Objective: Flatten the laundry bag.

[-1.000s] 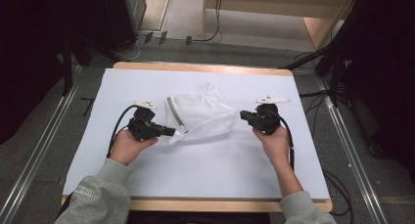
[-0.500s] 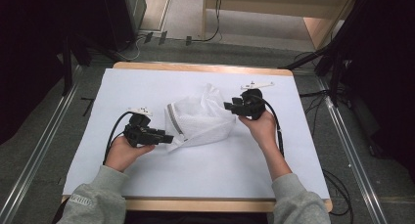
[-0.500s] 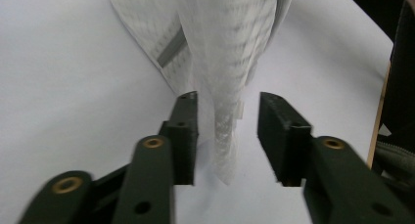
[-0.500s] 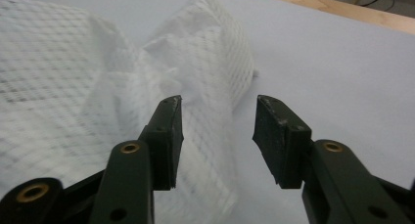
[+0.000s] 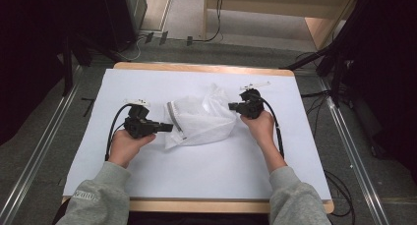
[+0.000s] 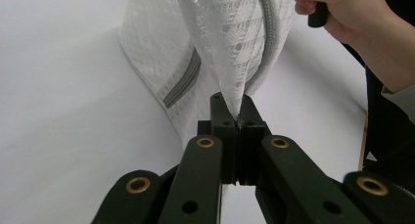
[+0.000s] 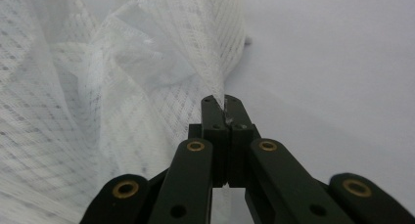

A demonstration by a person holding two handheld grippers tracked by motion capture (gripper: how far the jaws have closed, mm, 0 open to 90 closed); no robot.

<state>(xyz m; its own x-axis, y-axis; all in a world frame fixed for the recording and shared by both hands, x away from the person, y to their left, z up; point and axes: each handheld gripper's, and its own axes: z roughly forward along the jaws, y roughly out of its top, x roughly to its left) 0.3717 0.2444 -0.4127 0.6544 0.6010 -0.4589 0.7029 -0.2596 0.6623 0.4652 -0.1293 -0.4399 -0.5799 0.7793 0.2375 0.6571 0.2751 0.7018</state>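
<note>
A white mesh bag [image 5: 201, 119] with a grey zipper [image 5: 175, 120] lies crumpled in the middle of the white table cover [image 5: 211, 171]. My left gripper [image 5: 169, 127] is at the bag's left side and is shut on a fold of the mesh [image 6: 238, 94] next to the zipper [image 6: 182, 84]. My right gripper [image 5: 230, 106] is at the bag's right side, shut on the mesh edge [image 7: 222, 89]. The cloth [image 7: 98, 111] is lifted and stretched between the two grippers.
The table has a wooden rim [image 5: 206, 68]. Black cables [image 5: 113, 129] trail from both grippers across the cover. Metal floor rails [image 5: 42, 146] run along both sides, and dark equipment [image 5: 98, 18] stands behind the table on the left.
The left gripper has moved toward the person and slightly left, while the right gripper has moved away and left, pulling the mesh bag with them. Both stay shut on it.
</note>
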